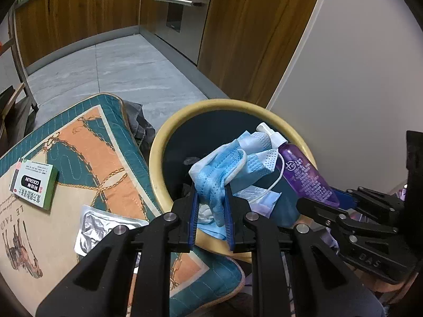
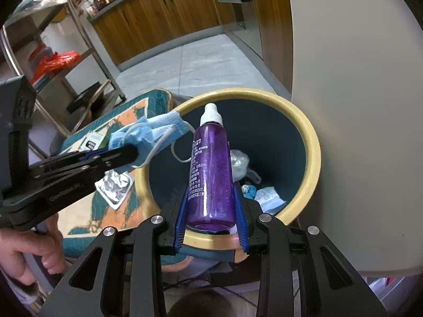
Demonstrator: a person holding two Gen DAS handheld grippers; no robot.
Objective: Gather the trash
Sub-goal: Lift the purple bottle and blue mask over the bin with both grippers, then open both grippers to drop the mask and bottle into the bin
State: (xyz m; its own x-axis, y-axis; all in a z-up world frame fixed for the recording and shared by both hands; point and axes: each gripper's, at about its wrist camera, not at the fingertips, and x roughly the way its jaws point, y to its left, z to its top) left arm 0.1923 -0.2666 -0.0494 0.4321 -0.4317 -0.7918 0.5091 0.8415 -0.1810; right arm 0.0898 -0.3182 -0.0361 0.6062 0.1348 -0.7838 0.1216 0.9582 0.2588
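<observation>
The medicine box [image 1: 34, 182] left of the bin [image 1: 156, 163] reads "COLTALIN". The cushion [image 1: 79, 142] under the box shows "LE PAR". The right gripper [image 1: 341, 198] is marked "DAS".

Grey tile floor [image 1: 127, 66]; wooden cabinets [image 1: 79, 8]; white wall [image 1: 357, 79].

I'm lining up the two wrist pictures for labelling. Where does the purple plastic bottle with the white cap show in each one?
Left wrist view: the purple plastic bottle with the white cap lies right of centre, slanting over the bin, base in the right gripper.
Right wrist view: the bottle stands at centre, clamped at its base.
Shared landmark: the round yellow-rimmed bin, below it in both.
</observation>
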